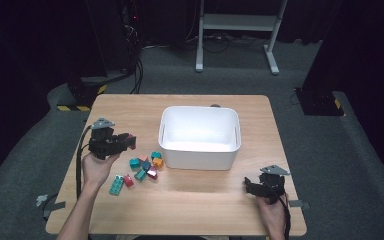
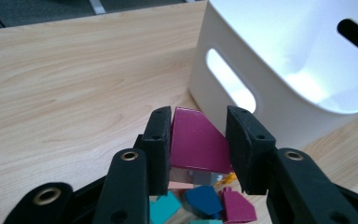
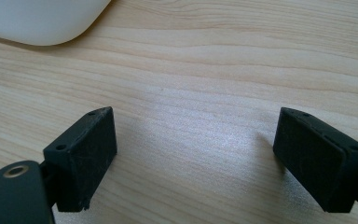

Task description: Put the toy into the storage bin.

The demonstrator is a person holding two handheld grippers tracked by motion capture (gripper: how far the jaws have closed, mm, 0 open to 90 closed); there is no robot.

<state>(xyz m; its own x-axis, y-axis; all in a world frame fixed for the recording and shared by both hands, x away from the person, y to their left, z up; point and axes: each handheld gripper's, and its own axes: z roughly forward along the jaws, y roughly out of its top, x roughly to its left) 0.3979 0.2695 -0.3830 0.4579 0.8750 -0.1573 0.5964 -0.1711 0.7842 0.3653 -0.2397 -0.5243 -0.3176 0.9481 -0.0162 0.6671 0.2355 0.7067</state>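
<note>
The magenta block (image 2: 196,140) could be dropped short of the white bin (image 1: 200,150), since it is pinched only by its sloped sides and could be squeezed out or knocked against the near wall. It is held clear of the table (image 1: 190,200), left of the bin and above the pile of blocks (image 1: 142,169). The left gripper (image 2: 198,149) is clamped on it, the pads pressed against both faces. The right gripper (image 3: 196,154) is held spread wide over bare wood at the near right, with nothing touched.

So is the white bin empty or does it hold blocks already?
Empty: the white bin shows a bare floor in the high view; the loose blocks lie beside it.
</note>
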